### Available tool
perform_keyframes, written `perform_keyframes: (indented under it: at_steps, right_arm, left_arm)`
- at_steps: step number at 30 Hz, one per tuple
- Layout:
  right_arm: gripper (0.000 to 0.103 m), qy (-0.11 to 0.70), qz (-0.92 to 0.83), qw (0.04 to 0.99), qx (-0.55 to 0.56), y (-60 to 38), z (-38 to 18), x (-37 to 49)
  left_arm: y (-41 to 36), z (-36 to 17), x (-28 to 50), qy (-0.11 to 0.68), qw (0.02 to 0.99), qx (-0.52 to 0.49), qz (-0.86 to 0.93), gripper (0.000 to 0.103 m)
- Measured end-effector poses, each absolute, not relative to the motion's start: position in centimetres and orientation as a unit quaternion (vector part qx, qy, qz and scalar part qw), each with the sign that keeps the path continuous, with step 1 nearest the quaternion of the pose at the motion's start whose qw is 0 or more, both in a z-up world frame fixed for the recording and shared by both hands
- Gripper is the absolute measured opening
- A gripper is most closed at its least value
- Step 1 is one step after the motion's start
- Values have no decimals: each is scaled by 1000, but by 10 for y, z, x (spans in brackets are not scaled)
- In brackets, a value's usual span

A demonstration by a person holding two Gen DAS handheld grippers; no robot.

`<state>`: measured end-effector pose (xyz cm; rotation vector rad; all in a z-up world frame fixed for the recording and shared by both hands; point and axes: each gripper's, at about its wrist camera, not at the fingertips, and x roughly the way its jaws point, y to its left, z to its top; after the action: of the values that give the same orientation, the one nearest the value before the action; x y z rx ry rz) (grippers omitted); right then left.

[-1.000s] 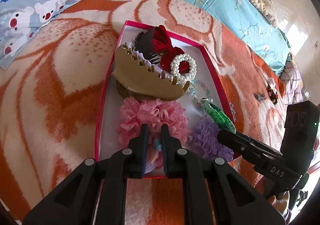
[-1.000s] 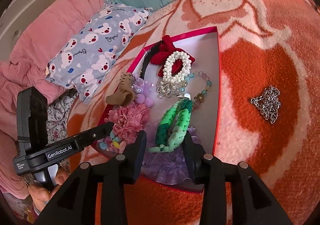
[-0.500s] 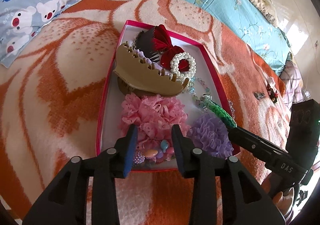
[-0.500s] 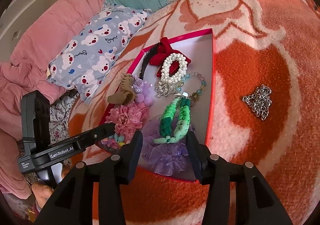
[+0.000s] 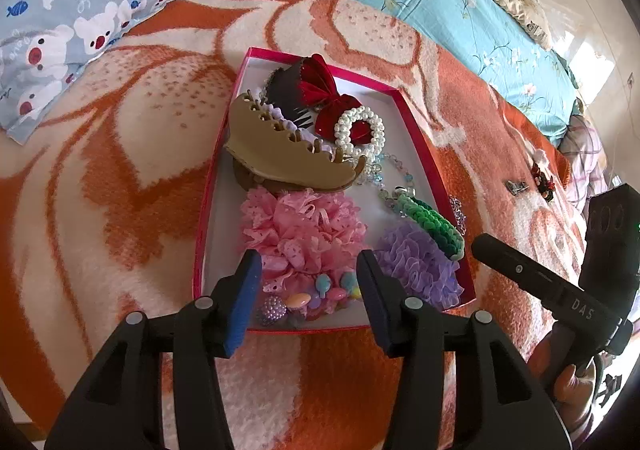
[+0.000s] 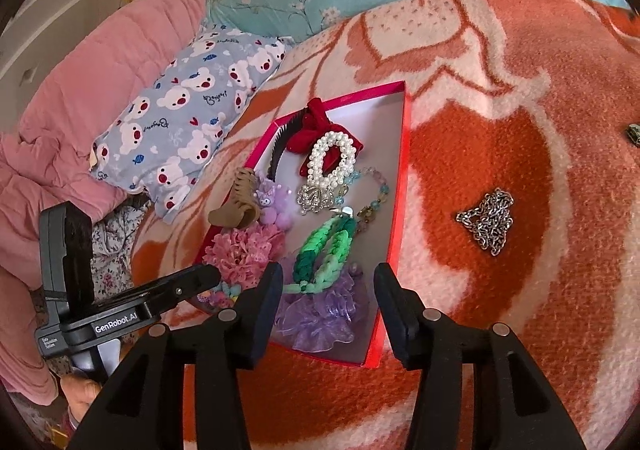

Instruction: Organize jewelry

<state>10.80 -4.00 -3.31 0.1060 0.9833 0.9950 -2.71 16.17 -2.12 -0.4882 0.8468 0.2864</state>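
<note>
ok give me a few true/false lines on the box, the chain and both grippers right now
1. The silver chain lies inside the red box. False: it lies on the blanket, outside the box.
2. The left gripper holds nothing. True: its jaws have just been opening and stand apart over the beaded piece.
3. The green braid lies in the box. True.
4. The right gripper is clamped on the purple scrunchie. False: its jaws are open, touching nothing.
5. The tan claw clip lies on the pillow. False: it is in the box.
</note>
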Motion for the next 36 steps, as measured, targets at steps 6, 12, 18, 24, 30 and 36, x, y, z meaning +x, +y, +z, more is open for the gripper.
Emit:
perform_keyframes:
  at_steps: [6, 12, 18, 24, 30, 36]
  right_arm:
    - [56, 446, 454, 769, 53, -44, -30, 109]
    - [74, 438, 446, 778, 69, -53, -28, 113]
    - [77, 441, 439, 779, 79, -60, -29, 115]
    - [86, 447, 438, 775, 93, -66, -28, 115]
    - [89, 454, 435, 773, 92, -70, -23, 110]
    - [91, 447, 439, 778, 53, -66, -12, 95]
  left_arm:
    - [161, -19, -29, 405, 873, -233, 140, 57]
    - [161, -15, -35, 401, 874, -231, 146, 74]
    - [158, -11, -42, 404, 874, -218, 157, 84]
    - [157, -10, -52, 416, 868, -208, 175, 86]
    - [149, -6, -58, 431, 864, -174, 197, 87]
    - [139, -3, -66, 444, 860, -125, 219, 88]
